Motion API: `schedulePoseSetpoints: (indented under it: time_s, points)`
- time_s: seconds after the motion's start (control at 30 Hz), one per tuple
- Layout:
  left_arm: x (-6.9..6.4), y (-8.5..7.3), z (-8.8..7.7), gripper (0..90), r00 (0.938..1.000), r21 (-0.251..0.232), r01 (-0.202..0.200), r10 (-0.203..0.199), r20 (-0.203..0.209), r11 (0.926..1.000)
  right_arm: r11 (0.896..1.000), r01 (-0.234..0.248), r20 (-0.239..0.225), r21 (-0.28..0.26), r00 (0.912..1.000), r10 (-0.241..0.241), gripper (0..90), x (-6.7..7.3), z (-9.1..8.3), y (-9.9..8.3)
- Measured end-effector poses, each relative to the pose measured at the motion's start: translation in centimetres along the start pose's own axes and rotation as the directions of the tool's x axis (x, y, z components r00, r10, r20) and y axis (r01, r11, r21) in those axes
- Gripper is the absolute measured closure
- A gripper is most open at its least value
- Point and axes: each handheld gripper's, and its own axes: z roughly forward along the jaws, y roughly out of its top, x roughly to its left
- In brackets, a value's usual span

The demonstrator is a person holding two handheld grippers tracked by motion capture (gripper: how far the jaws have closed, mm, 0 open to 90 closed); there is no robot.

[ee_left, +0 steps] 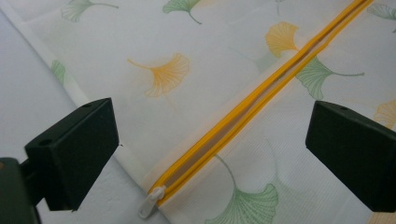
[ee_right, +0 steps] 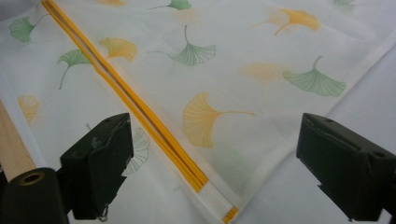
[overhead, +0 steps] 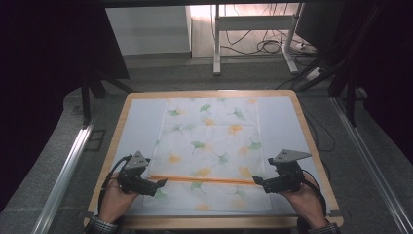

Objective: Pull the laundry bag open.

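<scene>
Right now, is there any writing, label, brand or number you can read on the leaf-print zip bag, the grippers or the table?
None: no readable text anywhere.
Zip bag: printed ginkgo leaves, no words.
Orange zipper and white zipper pull: no marking legible.
Left gripper, right gripper: plain black, no label seen.
Table: bare wooden rim.

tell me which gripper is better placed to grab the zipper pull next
Left. The white zipper pull lies at the left end of the orange zipper, just ahead of the open left gripper. The right gripper sits at the opposite end.
</scene>
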Motion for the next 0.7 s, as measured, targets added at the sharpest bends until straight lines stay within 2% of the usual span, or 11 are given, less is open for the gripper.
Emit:
schedulePoseSetpoints:
  time_s: [0.1,0.2,0.37,0.5,0.7]
  points:
    - [-0.5,0.3,0.0,0.0,0.9996,0.021,-0.028,0.028,0.0,0.9994,1.0,-0.013,-0.019,-0.004,0.9997,0.013,8.6,0.3,0.1,0.2]
    - [-0.9,0.7,0.1,0.0,0.9995,0.026,-0.03,0.03,0.011,0.9992,1.0,-0.023,-0.035,-0.002,0.9991,0.023,6.3,0.5,0.3,0.3]
    - [-1.7,0.8,0.6,0.0,0.9988,-0.002,-0.03,0.03,0.04,0.9996,1.0,-0.014,-0.019,-0.012,0.9997,0.013,0.0,1.4,0.7,0.6]
    - [-1.9,0.2,1.1,0.0,0.9984,-0.011,-0.03,0.031,0.048,0.9995,1.0,0.002,-0.001,-0.011,1.0,-0.002,0.0,2.0,1.2,0.3]
    - [-1.8,-0.6,1.3,0.0,0.9978,-0.05,-0.03,0.033,0.057,0.9983,0.999,0.026,-0.012,-0.02,0.9996,-0.026,0.0,2.4,1.4,-0.6]
